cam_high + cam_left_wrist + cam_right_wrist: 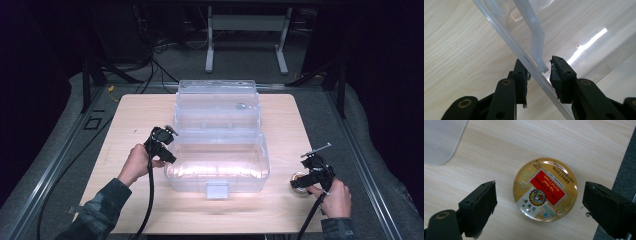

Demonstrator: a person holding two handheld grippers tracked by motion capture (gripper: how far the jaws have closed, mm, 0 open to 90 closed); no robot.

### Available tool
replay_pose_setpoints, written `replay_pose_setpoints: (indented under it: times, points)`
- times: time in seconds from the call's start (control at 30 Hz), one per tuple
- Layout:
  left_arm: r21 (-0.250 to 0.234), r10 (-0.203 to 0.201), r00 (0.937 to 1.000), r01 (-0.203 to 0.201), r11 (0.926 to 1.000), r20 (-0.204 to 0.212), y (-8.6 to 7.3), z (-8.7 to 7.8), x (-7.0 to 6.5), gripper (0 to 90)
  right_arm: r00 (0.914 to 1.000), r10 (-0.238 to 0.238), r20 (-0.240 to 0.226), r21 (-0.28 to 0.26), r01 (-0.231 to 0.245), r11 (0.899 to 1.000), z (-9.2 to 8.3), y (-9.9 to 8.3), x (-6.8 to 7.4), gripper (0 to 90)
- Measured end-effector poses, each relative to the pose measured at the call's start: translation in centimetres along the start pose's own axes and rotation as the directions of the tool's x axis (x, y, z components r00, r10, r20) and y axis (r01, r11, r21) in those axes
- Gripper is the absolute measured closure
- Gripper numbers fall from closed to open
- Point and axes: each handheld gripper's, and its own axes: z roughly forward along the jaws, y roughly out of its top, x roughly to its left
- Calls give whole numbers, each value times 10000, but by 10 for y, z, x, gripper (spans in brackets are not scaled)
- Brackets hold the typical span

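Note:
A clear plastic box (250,172) stands mid-table, its lid (216,102) tipped back and open. My left gripper (167,150) is at the box's left wall. In the left gripper view its jaws (539,75) are closed on the box's rim (506,37), which runs slantwise between the pads. A round gold tin with a red label (545,189) lies flat on the wood near the table's right edge. My right gripper (539,202) hangs over the tin (299,176), open, one pad on each side with a gap to both.
The wooden table (135,115) has bare wood to the left of and in front of the box. The table's right edge (624,170) runs close beside the tin, with grey floor past it. A white latch tab (218,190) sticks out of the box's front wall.

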Motion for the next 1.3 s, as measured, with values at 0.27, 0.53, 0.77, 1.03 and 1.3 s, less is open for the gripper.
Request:
replay_pose_setpoints:
  times: [0.27, 0.53, 0.77, 1.03, 1.3]
  points:
    - [-120, 289, 9992, -286, 9995, 291, -2, -1, 3, 630, 10000, 78, 1, 211, -78, 9997, 5, 3, -5, 113]
    - [-494, 233, 9987, -210, 9986, 462, -6, -11, 11, 456, 9998, 148, -102, 463, -143, 9988, 12, 7, -7, 103]
    - [-827, 221, 9950, -140, 9965, 972, -11, -22, 19, 270, 9999, 169, -27, 692, -167, 9975, 17, 9, -7, 97]
    - [-1191, 268, 9929, -128, 9928, 1162, -16, -35, 23, 151, 9998, 175, -65, 903, -169, 9958, 22, 11, -7, 100]
    - [-1208, 351, 9908, -192, 9925, 1308, -18, -41, 29, 110, 10000, 40, -67, 1241, -32, 9923, 30, 9, -8, 173]
